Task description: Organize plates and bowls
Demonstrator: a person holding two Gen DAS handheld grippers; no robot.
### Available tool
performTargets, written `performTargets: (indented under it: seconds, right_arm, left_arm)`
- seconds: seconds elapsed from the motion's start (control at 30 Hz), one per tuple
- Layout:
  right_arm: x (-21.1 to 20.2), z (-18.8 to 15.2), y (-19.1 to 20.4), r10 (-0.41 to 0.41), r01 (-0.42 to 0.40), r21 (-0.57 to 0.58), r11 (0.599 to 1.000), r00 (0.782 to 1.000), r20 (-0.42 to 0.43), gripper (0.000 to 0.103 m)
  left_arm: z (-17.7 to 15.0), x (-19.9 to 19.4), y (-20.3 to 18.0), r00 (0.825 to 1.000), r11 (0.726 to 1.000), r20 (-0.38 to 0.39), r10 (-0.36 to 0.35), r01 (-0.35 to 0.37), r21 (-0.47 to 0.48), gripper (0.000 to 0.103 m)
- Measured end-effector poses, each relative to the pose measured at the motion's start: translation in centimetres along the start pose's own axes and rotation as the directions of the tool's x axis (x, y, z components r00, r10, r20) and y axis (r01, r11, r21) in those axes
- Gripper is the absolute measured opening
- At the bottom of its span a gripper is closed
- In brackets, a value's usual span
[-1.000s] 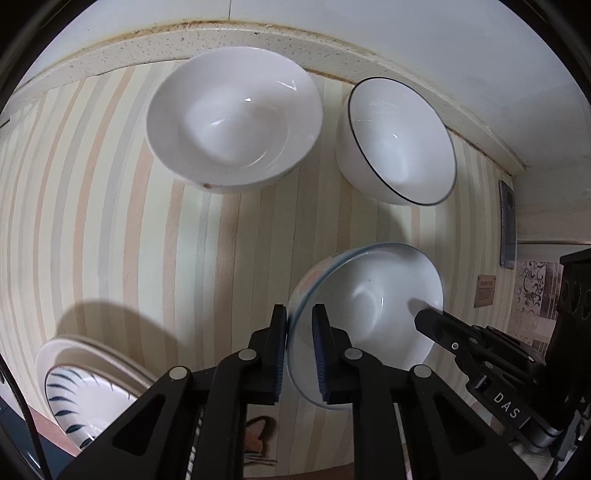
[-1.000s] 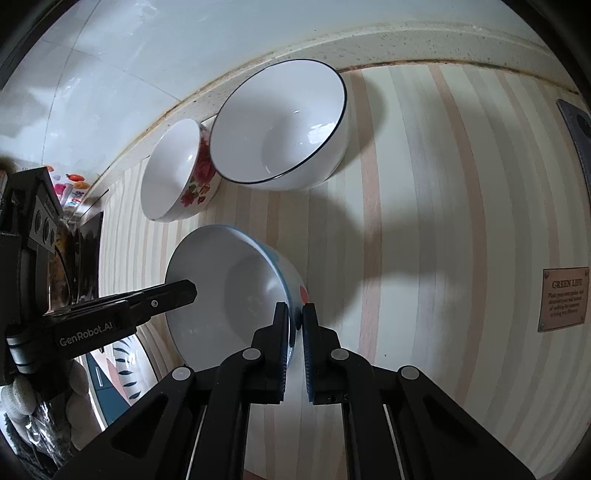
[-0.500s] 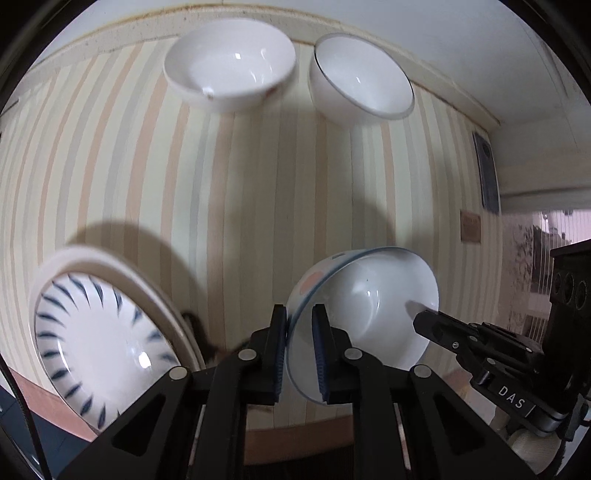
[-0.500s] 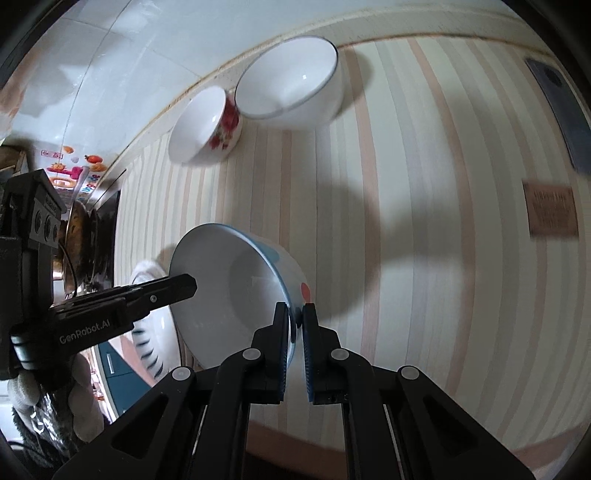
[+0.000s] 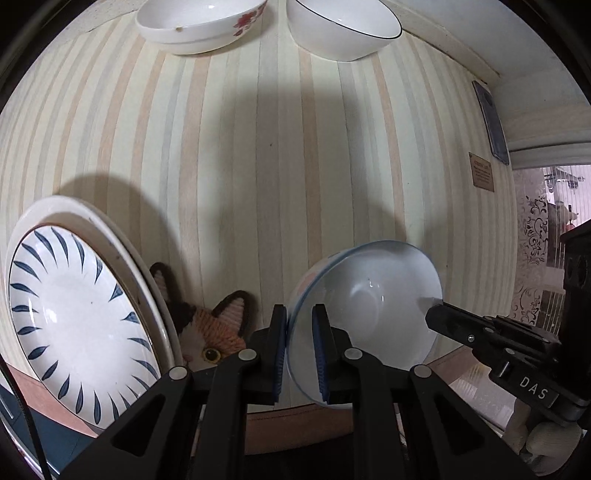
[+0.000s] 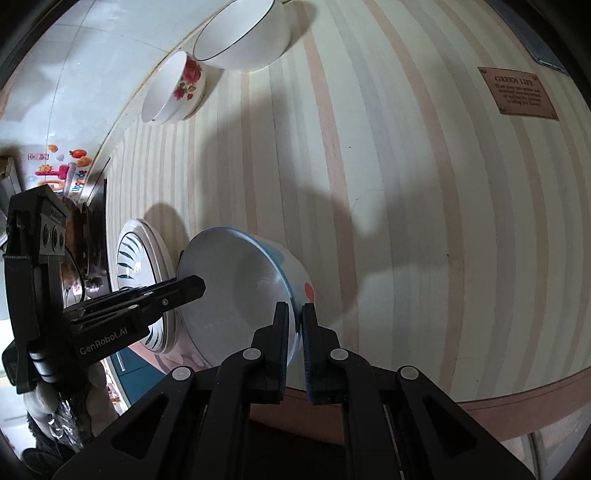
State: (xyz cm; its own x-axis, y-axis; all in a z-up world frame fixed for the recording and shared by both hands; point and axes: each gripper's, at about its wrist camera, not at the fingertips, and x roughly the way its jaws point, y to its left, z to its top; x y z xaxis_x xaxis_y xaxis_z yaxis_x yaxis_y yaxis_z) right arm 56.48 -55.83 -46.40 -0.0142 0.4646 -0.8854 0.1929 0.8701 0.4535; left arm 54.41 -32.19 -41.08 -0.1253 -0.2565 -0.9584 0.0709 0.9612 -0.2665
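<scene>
1. The counter (image 5: 258, 177) is the biggest thing. It has a striped cover, and all the dishes sit on it or hang over it.
2. The plates (image 5: 74, 314) lie in a stack at the near left. The top one has dark blue strokes around its edge. A cat mat (image 5: 207, 332) peeks out from under them.
3. The blue-rimmed bowl (image 5: 376, 306) is held up in the air over the near edge of the counter, just right of the plates. It tips on its side.
4. The black-rimmed bowl (image 5: 343, 29) and the flower bowl (image 5: 199, 22) sit side by side at the far wall, well apart from the others.
5. The left hand-held gripper (image 5: 299, 350) is clamped on the near rim of the blue-rimmed bowl.
6. The right hand-held gripper (image 6: 293, 339) pinches the other side of that rim.
7. The bowl looks hard, smooth and easy to break. It may slip, so the thin rim is the best place to pinch, with both sides held. It should go down gently.
</scene>
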Motion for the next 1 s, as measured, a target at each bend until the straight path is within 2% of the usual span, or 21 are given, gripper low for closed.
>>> performTargets:
  seconds: [0.27, 0.4, 0.53, 0.63, 0.8, 0.87, 1.0]
  right_arm:
    - [-0.3, 1.2, 0.2, -0.015, 0.015, 0.004, 1.0, 1.0, 0.004, 0.008]
    - [-0.3, 1.4, 0.0, -0.011, 0.012, 0.015, 1.0, 1.0, -0.014, 0.008]
    - [-1.5, 1.6, -0.4, 0.017, -0.016, 0.052, 0.998, 1.0, -0.013, 0.008]
    - [-4.2, 2.1, -0.2, 0.049, -0.051, 0.06, 0.997, 0.998, 0.04, 0.008]
    - [-7.6, 4.9, 2.3, 0.093, -0.096, 0.025, 0.995, 0.99, 0.108, 0.01]
    - [-7.7, 6.7, 3.8, 0.104, -0.105, 0.002, 0.994, 0.988, 0.113, 0.014]
    - [-6.8, 10.4, 7.1, 0.125, -0.123, -0.024, 0.992, 0.985, 0.122, 0.015]
  left_arm:
    - [0.6, 0.3, -0.3, 1.0, 1.0, -0.015, -0.004, 0.004, 0.007, 0.012]
    - [0.4, -0.4, 0.2, 0.999, 1.0, -0.017, -0.027, 0.027, -0.008, 0.012]
    - [0.1, -3.8, 1.2, 0.998, 0.999, 0.046, -0.045, 0.046, -0.016, 0.013]
    - [0.9, -6.9, 2.1, 0.993, 0.999, 0.117, -0.022, 0.025, -0.025, 0.016]
    - [5.1, -10.6, 5.5, 0.968, 0.996, 0.243, 0.061, -0.043, -0.079, 0.017]
    - [7.3, -11.1, 7.4, 0.965, 0.993, 0.254, 0.063, -0.035, -0.114, 0.017]
    - [12.1, -11.1, 11.3, 0.966, 0.982, 0.252, 0.061, -0.014, -0.186, 0.017]
